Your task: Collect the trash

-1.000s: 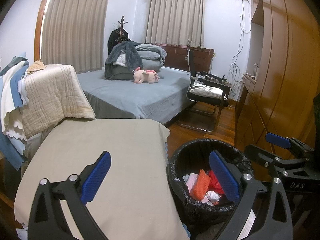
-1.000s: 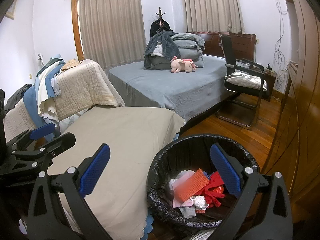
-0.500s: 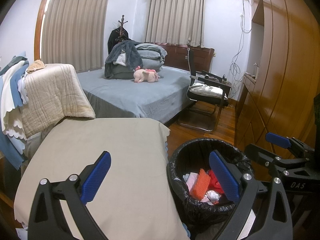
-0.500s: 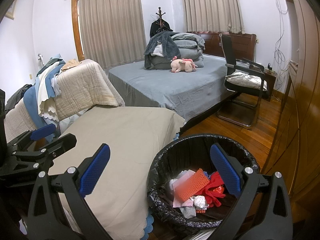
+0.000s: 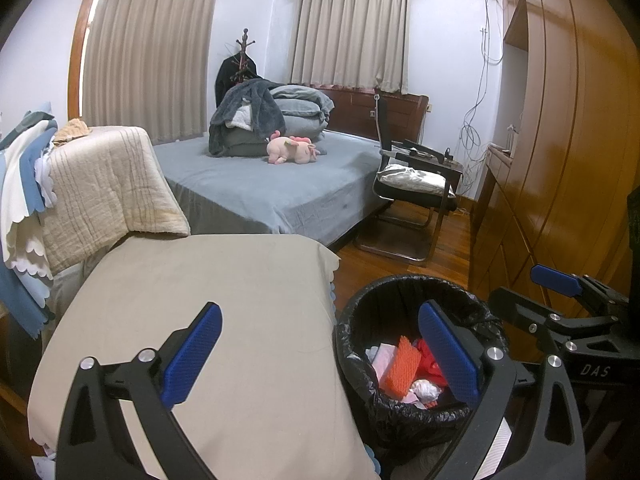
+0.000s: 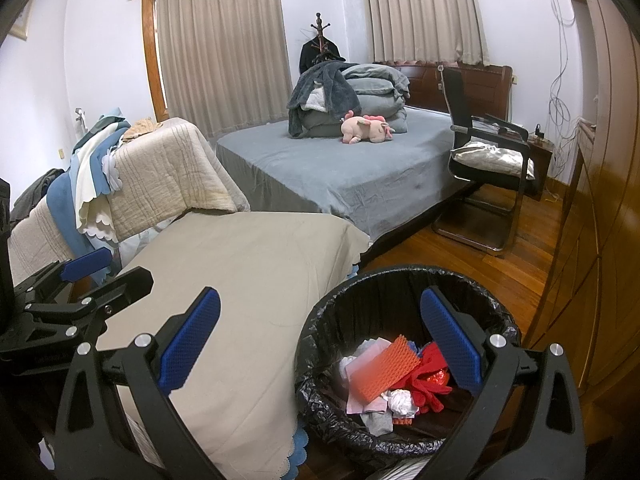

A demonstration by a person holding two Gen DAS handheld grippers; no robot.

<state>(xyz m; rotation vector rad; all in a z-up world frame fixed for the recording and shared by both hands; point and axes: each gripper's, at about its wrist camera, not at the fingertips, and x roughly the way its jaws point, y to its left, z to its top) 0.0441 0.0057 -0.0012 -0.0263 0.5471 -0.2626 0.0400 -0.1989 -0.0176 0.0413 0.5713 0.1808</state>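
A black-lined trash bin (image 5: 352, 320) (image 6: 320, 320) stands on the wood floor right of a beige-covered table (image 5: 208, 288) (image 6: 256, 264). In it lie an orange ridged foam piece (image 6: 384, 372) (image 5: 400, 368), red scraps (image 6: 432, 376) and white crumpled paper (image 6: 400, 400). My left gripper (image 5: 320, 356) is open and empty, held above the table's right edge. My right gripper (image 6: 320, 352) is open and empty, above the bin's left rim; it also shows in the left wrist view (image 5: 556, 284). The left gripper's blue pad shows at the left of the right wrist view (image 6: 88, 264).
A bed with a grey cover (image 5: 272, 184), folded bedding and a pink plush toy (image 5: 292, 152) stands behind. A black chair (image 5: 416, 188) is beside it. A wooden wardrobe (image 5: 568, 168) lines the right. Draped blankets (image 5: 100, 188) hang at the left.
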